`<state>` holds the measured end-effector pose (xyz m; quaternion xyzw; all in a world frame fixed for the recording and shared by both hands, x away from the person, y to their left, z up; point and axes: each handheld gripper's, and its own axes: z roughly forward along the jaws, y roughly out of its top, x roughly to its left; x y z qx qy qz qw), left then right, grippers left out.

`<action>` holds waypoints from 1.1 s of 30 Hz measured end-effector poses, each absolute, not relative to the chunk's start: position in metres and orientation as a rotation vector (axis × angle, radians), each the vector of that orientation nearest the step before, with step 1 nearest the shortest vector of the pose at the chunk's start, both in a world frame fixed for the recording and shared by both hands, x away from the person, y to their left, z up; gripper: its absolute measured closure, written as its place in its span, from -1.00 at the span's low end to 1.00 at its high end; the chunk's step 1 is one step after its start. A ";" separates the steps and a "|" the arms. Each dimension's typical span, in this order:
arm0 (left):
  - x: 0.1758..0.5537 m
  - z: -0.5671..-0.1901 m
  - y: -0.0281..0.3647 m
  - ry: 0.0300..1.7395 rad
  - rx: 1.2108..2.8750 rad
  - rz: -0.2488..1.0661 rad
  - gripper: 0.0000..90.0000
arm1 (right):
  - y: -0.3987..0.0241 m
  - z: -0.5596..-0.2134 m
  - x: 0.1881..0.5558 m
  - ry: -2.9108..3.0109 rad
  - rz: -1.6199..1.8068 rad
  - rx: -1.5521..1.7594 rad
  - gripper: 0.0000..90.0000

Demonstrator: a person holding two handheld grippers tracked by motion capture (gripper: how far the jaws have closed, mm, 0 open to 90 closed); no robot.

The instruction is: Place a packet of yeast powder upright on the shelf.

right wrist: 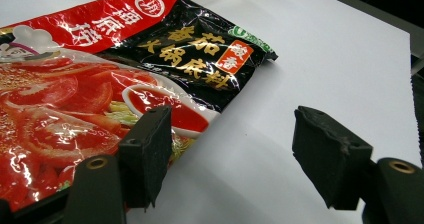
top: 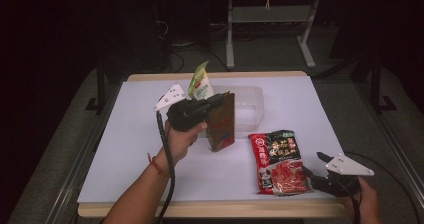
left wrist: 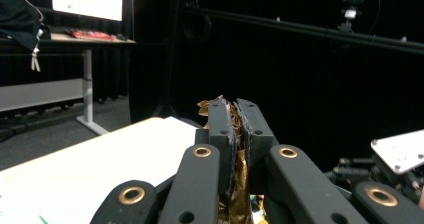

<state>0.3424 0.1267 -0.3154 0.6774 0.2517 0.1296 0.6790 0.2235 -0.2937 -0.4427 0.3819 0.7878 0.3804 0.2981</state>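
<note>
My left gripper is shut on the top edge of a brown and gold packet, which hangs lifted over the middle of the white table. In the left gripper view the gold foil is pinched between the two black pads. A red and black soup-base packet lies flat at the front right. My right gripper rests open at that packet's lower right corner, one finger over the packet, the other over bare table. Neither pad presses on it.
A clear plastic tray stands at the back centre of the table, with a green and white pouch upright at its left. Desk legs and cables stand on the floor beyond the far edge.
</note>
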 end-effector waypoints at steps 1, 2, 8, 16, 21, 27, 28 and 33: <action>0.345 -0.313 0.127 0.576 1.513 0.292 0.91 | -0.294 -0.443 0.223 2.092 1.012 1.015 -0.30; 0.346 -0.311 0.127 0.581 1.514 0.305 0.91 | -0.293 -0.442 0.223 2.092 1.014 1.016 -0.30; 0.362 -0.301 0.124 0.638 1.482 0.367 0.91 | -0.293 -0.442 0.223 2.093 1.011 1.015 -0.30; 0.387 -0.304 0.111 0.693 1.486 0.420 0.91 | -0.294 -0.442 0.223 2.091 1.008 1.011 -0.30; 0.398 -0.308 0.103 0.713 1.493 0.436 0.91 | -0.294 -0.442 0.223 2.092 1.006 1.010 -0.30; 0.409 -0.311 0.094 0.734 1.505 0.474 0.91 | -0.295 -0.443 0.223 2.089 1.006 1.012 -0.30; 0.411 -0.311 0.092 0.734 1.506 0.479 0.91 | -0.295 -0.443 0.223 2.089 1.005 1.015 -0.30; 0.420 -0.314 0.086 0.754 1.508 0.483 0.91 | -0.295 -0.442 0.223 2.086 1.004 1.010 -0.30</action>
